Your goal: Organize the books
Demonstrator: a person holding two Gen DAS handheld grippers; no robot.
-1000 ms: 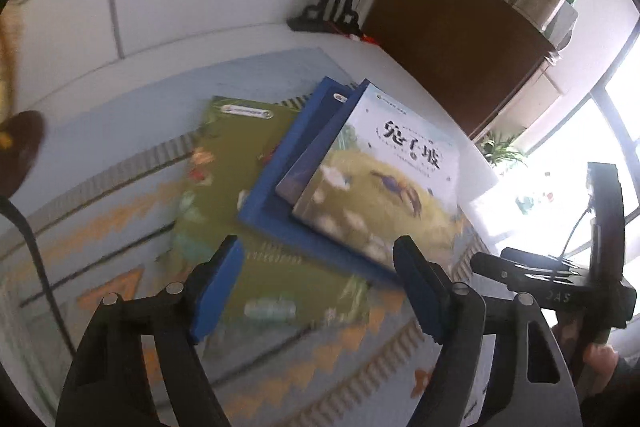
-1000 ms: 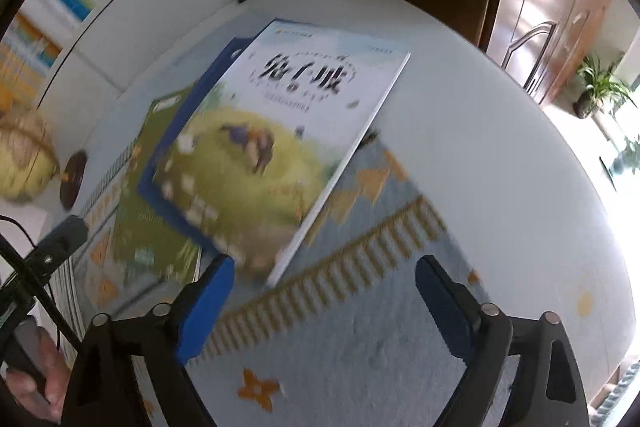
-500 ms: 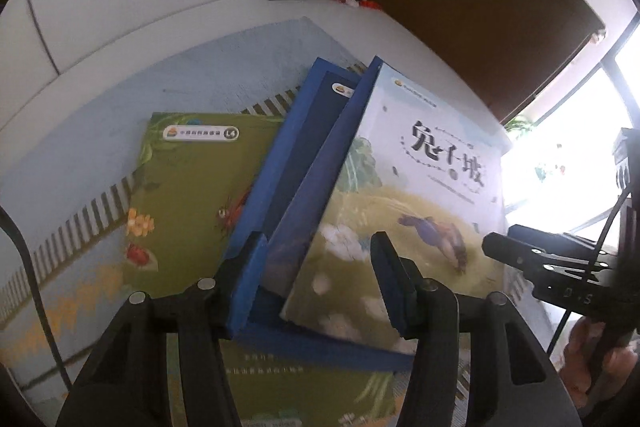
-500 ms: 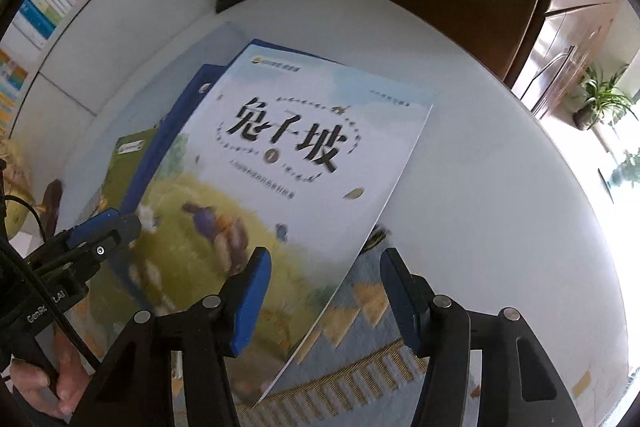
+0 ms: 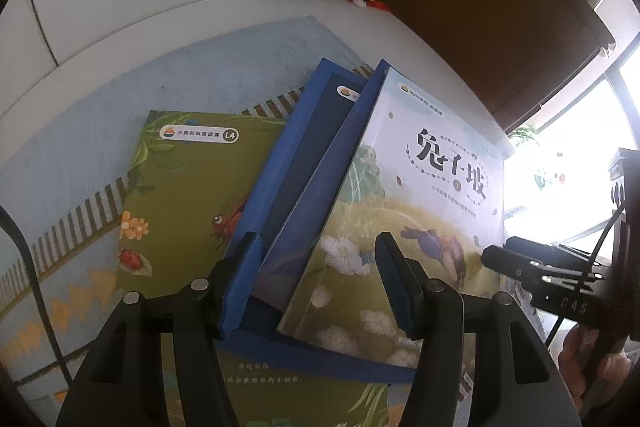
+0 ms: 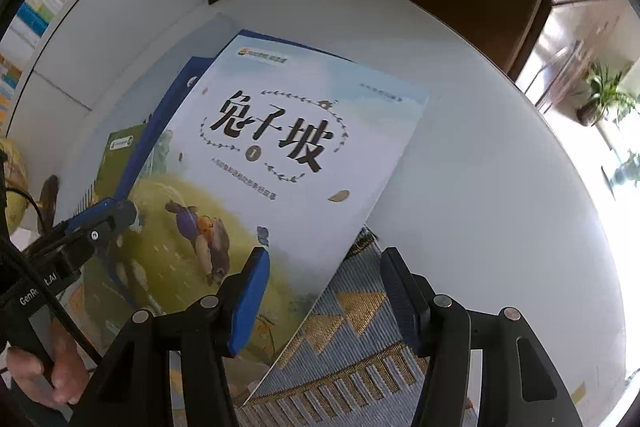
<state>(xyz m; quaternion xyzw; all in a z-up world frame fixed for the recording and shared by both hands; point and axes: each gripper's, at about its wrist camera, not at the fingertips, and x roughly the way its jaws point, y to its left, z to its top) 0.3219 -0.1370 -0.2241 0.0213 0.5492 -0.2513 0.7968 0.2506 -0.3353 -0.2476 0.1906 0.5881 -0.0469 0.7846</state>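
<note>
- Rabbit-cover book: top of a fanned stack, lying on the blue book.
- Green book: bottom of the stack, on the patterned mat.
- Left gripper: jaws about half spread and opening, straddling the stack's near-left corner; pad contact unclear.
- Right gripper: jaws about half spread over the top book's lower right edge; contact unclear.
- White table: under the mat.

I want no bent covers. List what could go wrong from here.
1. The top book lies askew with its corner overhanging the blue book; a lift by one edge may bend it.
2. The left gripper, jaws opening, straddles two book edges and may catch both.
3. The right gripper straddles the cover's edge and may crease it.
</note>
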